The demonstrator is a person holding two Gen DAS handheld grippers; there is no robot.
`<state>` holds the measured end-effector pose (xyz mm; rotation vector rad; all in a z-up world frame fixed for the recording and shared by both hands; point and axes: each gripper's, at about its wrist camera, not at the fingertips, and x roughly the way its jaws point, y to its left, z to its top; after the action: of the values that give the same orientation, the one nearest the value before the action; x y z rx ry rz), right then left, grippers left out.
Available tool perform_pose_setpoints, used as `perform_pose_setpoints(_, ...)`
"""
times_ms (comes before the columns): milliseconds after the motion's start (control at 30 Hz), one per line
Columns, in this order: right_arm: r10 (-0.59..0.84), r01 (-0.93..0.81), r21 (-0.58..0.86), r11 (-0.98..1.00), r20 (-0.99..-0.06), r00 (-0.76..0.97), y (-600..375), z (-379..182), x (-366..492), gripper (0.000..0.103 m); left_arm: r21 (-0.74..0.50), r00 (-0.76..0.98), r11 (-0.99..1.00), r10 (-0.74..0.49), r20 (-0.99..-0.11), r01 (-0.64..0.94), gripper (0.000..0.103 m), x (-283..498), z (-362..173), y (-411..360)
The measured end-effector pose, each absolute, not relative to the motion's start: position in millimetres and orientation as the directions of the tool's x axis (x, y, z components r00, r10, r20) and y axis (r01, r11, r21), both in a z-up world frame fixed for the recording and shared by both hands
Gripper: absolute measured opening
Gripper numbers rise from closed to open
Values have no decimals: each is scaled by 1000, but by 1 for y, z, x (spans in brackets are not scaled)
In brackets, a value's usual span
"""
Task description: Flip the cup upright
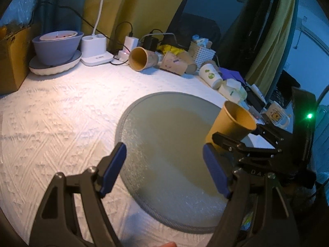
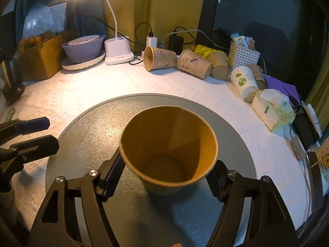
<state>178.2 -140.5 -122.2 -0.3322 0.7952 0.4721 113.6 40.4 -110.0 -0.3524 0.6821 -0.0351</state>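
Right gripper (image 2: 164,177) clamps tilted cup (image 2: 168,150) (seemingly above mat (image 2: 82,133)); left gripper (image 1: 164,164) gapes empty.

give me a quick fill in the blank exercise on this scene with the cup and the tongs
1. The brown cup is held by the ____ tongs.
2. The left tongs are open and hold ____.
3. The held cup's mouth faces ____, not down at the mat.
4. The printed cups by the wall are not upright: they lie on their ____.

Missing words: right; nothing; up; sides
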Motion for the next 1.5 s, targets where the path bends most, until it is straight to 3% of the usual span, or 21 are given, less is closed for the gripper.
perform_pose_setpoints(667,298,-493,-89,865,-700,649,-173,-94,119,75,-260,815,965,-131,-565,-25,78,70,-80,4)
perform_pose_setpoints(1500,321,-432,-90,898,-537,780,-225,-18,56,75,-185,897,982,-112,-428,35,79,28,-10,-33)
